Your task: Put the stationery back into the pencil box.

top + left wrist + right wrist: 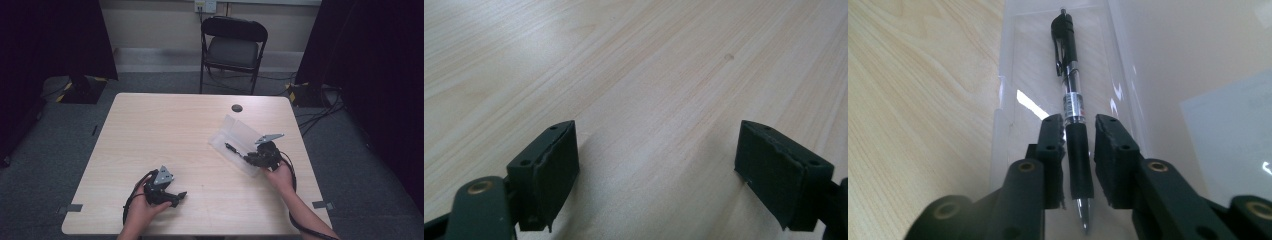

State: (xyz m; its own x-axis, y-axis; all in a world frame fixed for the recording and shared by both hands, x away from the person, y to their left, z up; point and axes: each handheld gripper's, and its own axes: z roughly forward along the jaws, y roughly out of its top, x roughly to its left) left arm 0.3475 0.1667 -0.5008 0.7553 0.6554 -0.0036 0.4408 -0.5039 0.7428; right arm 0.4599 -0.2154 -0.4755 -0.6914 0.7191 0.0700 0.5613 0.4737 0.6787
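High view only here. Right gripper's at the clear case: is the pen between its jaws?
Observer: Yes. In the right gripper view, the pen lies in the case, its rubber grip between the right gripper jaws, with a slim gap at one pad.
Operator: Which end faces the gripper?
Observer: The tip. The clip end points away.
Operator: Left gripper?
Observer: The left gripper jaws stand wide open, with only bare table between them.

A black pen (1071, 95) with a see-through barrel lies in a clear, colourless case (1008, 125). The counter (165, 130) is pale wood-grain; both claws are black.
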